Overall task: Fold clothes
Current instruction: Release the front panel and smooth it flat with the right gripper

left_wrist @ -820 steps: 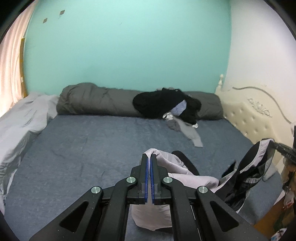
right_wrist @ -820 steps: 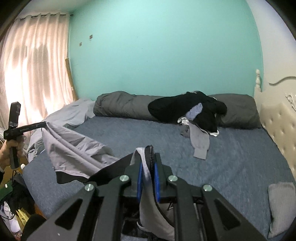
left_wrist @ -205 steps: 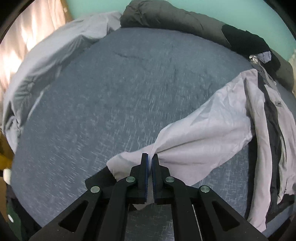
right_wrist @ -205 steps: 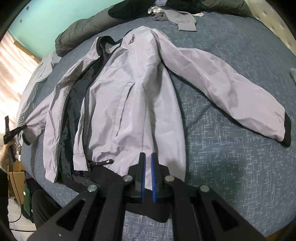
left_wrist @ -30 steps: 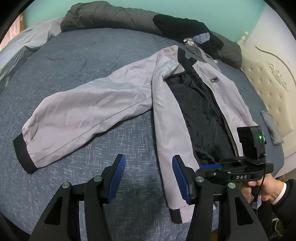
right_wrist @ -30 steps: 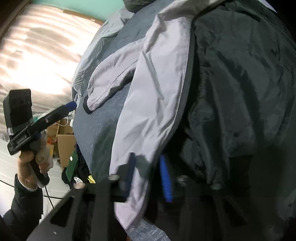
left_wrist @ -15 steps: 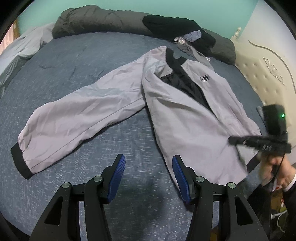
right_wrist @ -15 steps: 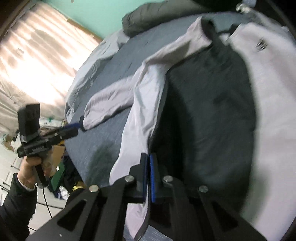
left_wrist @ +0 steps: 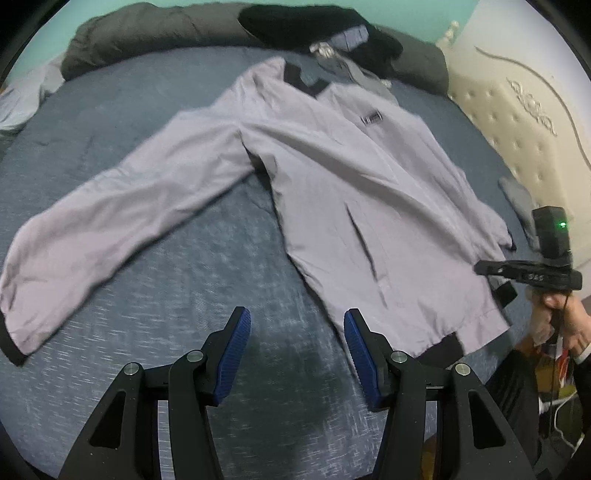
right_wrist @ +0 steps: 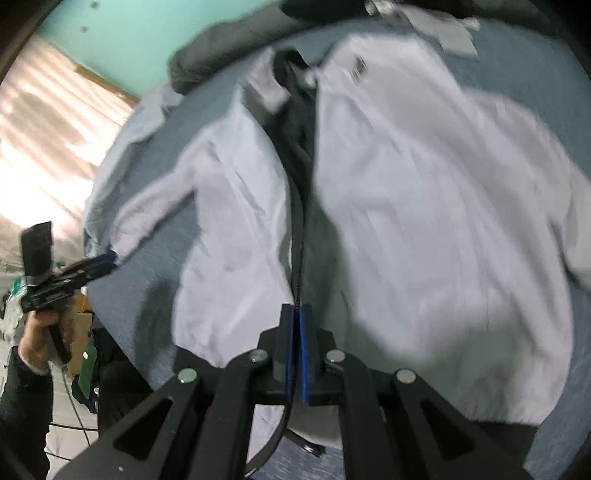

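Left wrist view: bed (left_wrist: pixel 110 110) fills frame, blue-grey cover; dark bolster (left_wrist: pixel 147 33) along far edge with black clothes pile (left_wrist: pixel 314 26) on it.
Jacket (left_wrist: pixel 369 184): light grey, spread face up across bed, collar toward bolster, hem toward near edge; front panels laid nearly together, narrow dark lining strip showing down the middle in right wrist view.
Sleeve (left_wrist: pixel 122 206): stretched flat out to the side, black cuff near bed edge; other sleeve lies out past far side of body, only partly seen.
Right gripper (right_wrist: pixel 297 332): jaws pressed together on front edge of jacket at zip line near hem; seen from left wrist view low beside hem corner.
Left gripper (left_wrist: pixel 297 347): jaws spread wide, nothing between them, hovering above bare cover, sleeve to one side and hem to the other.
Step, judged: closing and squaring the front, before sleeves fold in.
Next, judged: front edge to be laid down flat along the middle without rucking; then a grip on the outstretched sleeve, likely near cuff.
Risk, judged: thin slippery cloth, panel may slide open on release.
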Motion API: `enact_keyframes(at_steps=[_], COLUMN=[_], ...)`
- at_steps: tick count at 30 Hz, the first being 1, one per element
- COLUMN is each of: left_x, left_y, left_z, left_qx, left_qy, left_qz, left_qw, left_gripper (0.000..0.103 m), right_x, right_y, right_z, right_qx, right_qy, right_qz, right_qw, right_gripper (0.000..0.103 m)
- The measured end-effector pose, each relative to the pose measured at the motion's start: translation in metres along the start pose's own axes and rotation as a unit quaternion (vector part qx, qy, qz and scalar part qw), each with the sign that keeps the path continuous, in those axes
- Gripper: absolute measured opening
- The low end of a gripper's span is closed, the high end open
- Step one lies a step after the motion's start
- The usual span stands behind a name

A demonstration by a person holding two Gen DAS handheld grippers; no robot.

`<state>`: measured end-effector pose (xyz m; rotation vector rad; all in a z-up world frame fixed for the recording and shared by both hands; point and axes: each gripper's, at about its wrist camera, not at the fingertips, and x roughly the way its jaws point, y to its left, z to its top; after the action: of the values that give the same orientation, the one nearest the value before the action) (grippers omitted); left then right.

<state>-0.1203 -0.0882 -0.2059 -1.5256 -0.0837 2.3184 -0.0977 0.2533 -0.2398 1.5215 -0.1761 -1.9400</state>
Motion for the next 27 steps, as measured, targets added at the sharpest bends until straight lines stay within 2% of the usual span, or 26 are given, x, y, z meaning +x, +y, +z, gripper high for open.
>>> enact_keyframes(at_steps=[6,9,13,18,25,26,27], left_x=[0.034,0.052,0.074,0.085,0.102,0.103,0.105], left_y=[-0.005,-0.008,-0.01,-0.008,-0.018,-0.02,-0.022], left_z=[-0.014,-0.021,-0.03,-0.033,-0.039,-0.04,-0.04], left_qx=[-0.014,-0.02,-0.031,-0.058,-0.058,-0.056,-0.053], left_qy=[0.033,0.049,0.069,0.065,0.074,0.074,0.074], left_qz=[-0.025,-0.038,-0.055,-0.084,-0.101,-0.101,-0.101], left_qw=[0.999,0.9978,0.9956,0.9926,0.9904,0.9905,0.9907], left_gripper=[0.057,0.057,0.057,0.057,0.056,0.054,0.043], right_x=[0.036,0.037,0.028,0.014,-0.024,-0.032,-0.038], right_y=[0.001,0.001,-0.006,-0.013,-0.027,-0.031,-0.035], right_z=[-0.004,-0.004,-0.006,-0.007,-0.006,-0.006,-0.007], right_qx=[0.009,0.005,0.003,0.009,0.014,0.015,0.016], right_qy=[0.026,0.024,0.02,0.016,-0.016,-0.021,-0.025], right_qz=[0.003,0.004,0.002,0.019,-0.002,-0.013,-0.022], right_qw=[1.0,1.0,1.0,1.0,1.0,1.0,0.999], right_gripper=[0.003,0.003,0.003,0.005,0.005,0.005,0.005])
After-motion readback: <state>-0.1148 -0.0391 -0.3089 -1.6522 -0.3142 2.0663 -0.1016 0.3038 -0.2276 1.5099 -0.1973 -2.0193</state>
